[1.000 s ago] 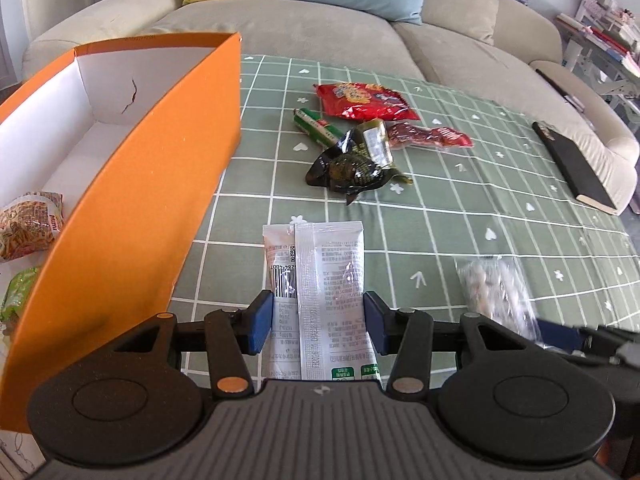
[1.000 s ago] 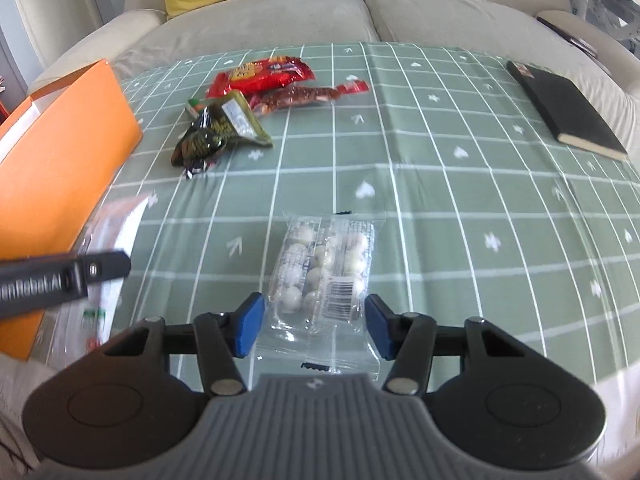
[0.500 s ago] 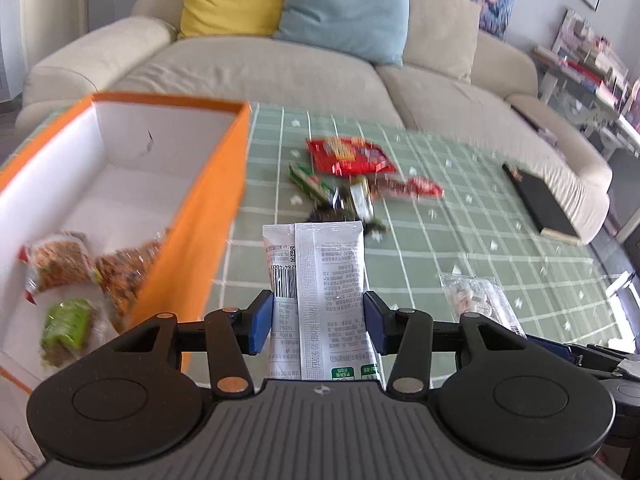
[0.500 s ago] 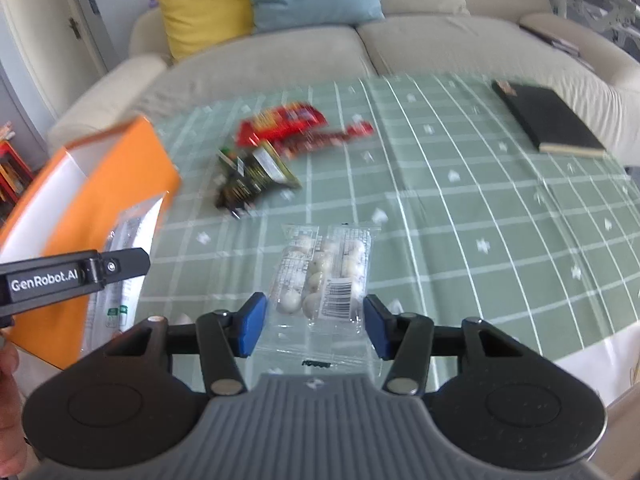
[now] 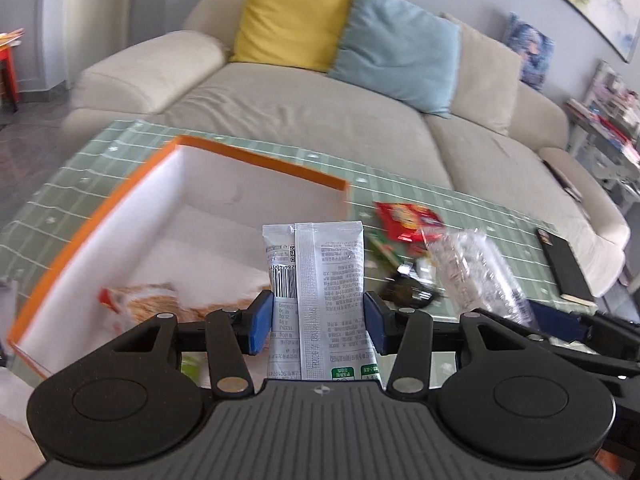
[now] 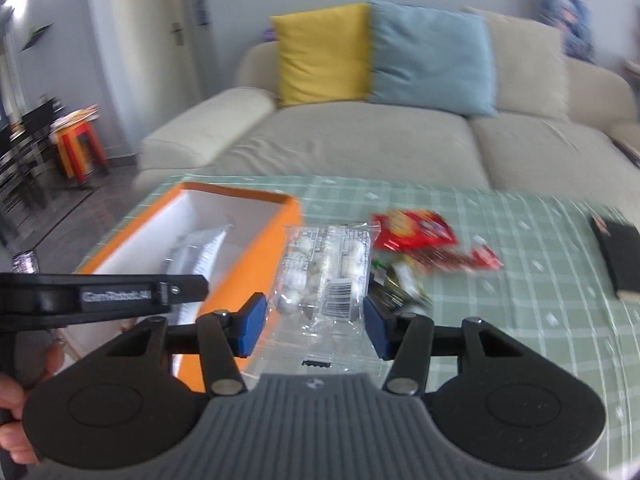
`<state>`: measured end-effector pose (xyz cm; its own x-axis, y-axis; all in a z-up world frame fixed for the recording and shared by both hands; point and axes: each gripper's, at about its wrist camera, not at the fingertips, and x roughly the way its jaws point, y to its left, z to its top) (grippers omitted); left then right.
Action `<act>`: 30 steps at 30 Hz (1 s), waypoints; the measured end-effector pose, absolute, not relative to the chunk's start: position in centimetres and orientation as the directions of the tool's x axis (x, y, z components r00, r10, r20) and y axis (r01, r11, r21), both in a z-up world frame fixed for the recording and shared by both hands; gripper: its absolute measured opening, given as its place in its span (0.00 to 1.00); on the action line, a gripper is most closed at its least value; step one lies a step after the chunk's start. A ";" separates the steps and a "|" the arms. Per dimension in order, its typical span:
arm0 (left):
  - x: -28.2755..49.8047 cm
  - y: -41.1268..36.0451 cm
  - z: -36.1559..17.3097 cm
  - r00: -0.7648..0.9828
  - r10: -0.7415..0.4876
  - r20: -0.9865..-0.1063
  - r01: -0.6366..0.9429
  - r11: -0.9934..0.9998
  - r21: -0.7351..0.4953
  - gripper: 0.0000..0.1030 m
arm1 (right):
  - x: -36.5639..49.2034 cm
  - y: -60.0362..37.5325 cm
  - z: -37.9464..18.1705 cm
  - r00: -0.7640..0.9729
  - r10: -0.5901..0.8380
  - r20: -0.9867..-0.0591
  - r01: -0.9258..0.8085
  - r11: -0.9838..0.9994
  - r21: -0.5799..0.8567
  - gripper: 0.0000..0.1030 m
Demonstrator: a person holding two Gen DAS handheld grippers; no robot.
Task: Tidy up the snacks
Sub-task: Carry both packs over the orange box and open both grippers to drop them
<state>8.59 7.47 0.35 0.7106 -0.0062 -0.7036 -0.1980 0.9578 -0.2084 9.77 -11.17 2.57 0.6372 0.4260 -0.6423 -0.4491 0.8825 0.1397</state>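
My left gripper (image 5: pixel 318 326) is shut on a grey-white snack packet (image 5: pixel 320 276) and holds it in the air over the open orange box (image 5: pixel 120 216). My right gripper (image 6: pixel 312 326) is shut on a clear bag of white candies (image 6: pixel 326 272), held in the air just right of the orange box (image 6: pixel 256 256). The box holds an orange-brown snack bag (image 5: pixel 148 300) and a green one (image 5: pixel 190 366). The left gripper and its packet (image 6: pixel 192 264) show in the right wrist view, over the box. The clear bag also shows in the left wrist view (image 5: pixel 476 276).
A red snack bag (image 5: pixel 408 220), a green stick packet and a dark packet (image 5: pixel 408 290) lie on the green checked tablecloth (image 6: pixel 540 240) right of the box. A black notebook (image 5: pixel 564 268) lies at the table's right edge. A beige sofa (image 5: pixel 300 112) stands behind.
Both grippers rose with their packets and swung left. The left packet now hangs over the box opening; the right bag hangs next to the box's right wall.
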 end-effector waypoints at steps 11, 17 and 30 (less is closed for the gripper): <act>11.4 15.8 -0.4 0.644 0.099 -0.758 -0.300 0.945 -0.131 0.53 | 12.7 -0.6 3.2 0.556 0.472 -0.684 -0.637 0.771 0.015 0.50; 13.0 17.6 -2.7 0.583 0.135 -0.801 -0.310 0.948 -0.066 0.53 | 14.5 3.8 1.3 0.570 0.387 -0.725 -0.679 0.719 -0.150 0.49; 15.6 18.1 -6.1 0.503 0.143 -0.852 -0.259 0.966 0.009 0.53 | 15.7 8.7 -3.7 0.552 0.281 -0.785 -0.778 0.512 -0.364 0.49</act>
<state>15.55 18.10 -6.14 0.5035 0.1429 -0.8521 -0.2589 0.9659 0.0090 15.74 8.66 -3.73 0.5519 0.2810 -0.7851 -0.7781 0.5122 -0.3637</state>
